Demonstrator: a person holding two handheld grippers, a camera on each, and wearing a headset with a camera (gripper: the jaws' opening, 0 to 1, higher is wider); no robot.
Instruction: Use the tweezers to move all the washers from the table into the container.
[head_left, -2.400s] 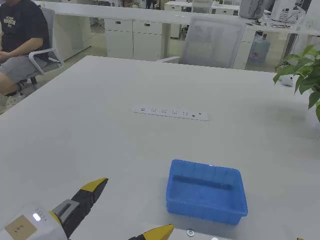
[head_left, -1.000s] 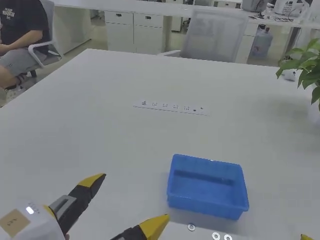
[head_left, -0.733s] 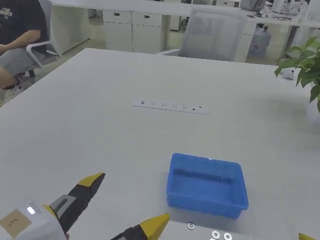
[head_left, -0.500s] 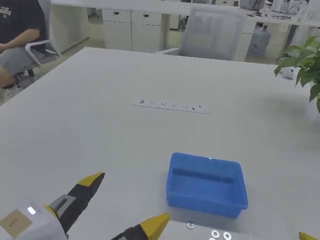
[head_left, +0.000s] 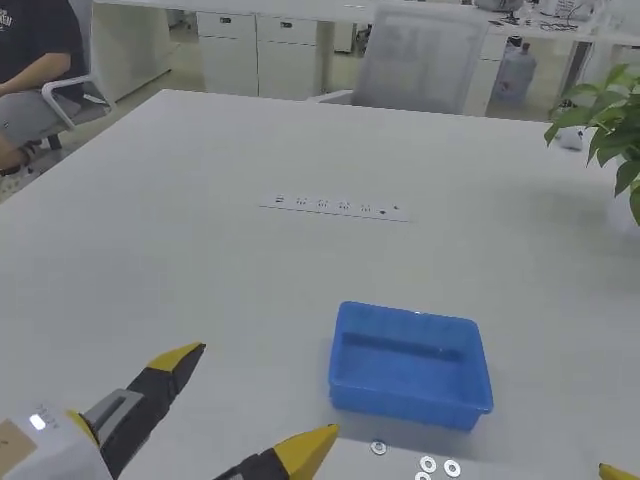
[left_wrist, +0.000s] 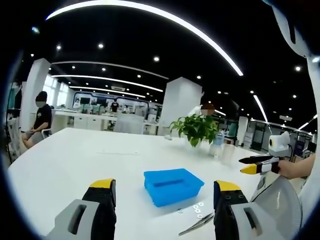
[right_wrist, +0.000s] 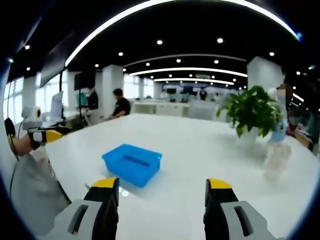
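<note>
Washers beside container (blue)

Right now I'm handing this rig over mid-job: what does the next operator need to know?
Tools: the left tool is open and empty, and the right tool is open and empty, facing the container.
Things: the blue container sits on the table, with no washer visible inside. At least three washers lie loose on the table by its near wall. The tweezers lie on the table beside them, held by neither tool.
Done: nothing yet.
Left: pick up the tweezers, then move every washer into the container.
</note>
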